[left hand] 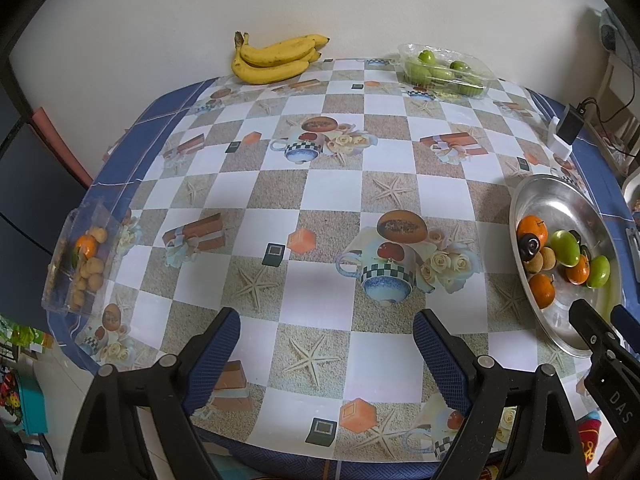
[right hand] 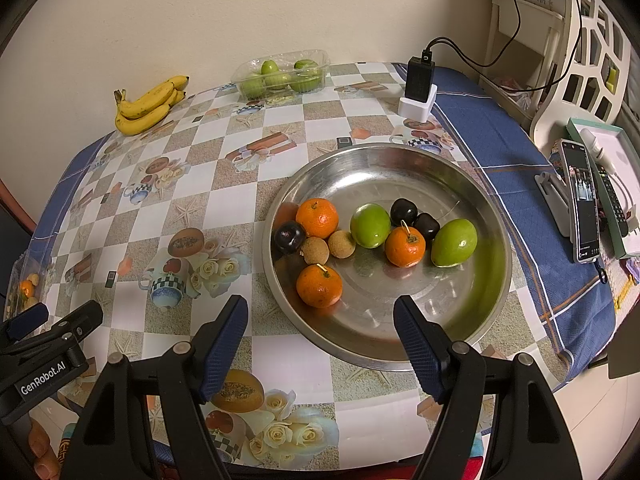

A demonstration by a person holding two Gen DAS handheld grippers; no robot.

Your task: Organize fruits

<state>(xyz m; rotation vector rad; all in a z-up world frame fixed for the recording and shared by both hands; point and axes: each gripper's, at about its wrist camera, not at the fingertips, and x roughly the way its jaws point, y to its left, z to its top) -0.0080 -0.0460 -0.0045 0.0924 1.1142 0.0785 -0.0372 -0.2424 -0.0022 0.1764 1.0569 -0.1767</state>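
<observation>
A round metal plate [right hand: 380,176] holds three oranges [right hand: 318,218], two green fruits [right hand: 370,226], three dark plums [right hand: 403,210] and two longans [right hand: 316,251]. My right gripper [right hand: 320,305] hovers open over the plate's near rim with nothing between its fingers, the closest orange [right hand: 319,284] just ahead. My left gripper [left hand: 326,320] stands open and empty above the checked tablecloth, left of the plate [left hand: 560,200]. A banana bunch [left hand: 276,58] lies at the far edge. A clear tub of green fruits [left hand: 444,70] sits at the back. A clear box [left hand: 80,264] at the left edge holds longans and an orange.
A black charger on a white dock [right hand: 418,80] stands behind the plate. Right of the table, a phone on a stand [right hand: 582,200], a remote and a box lie close. A wall runs along the table's far side, and a white chair [right hand: 592,48] is at the back right.
</observation>
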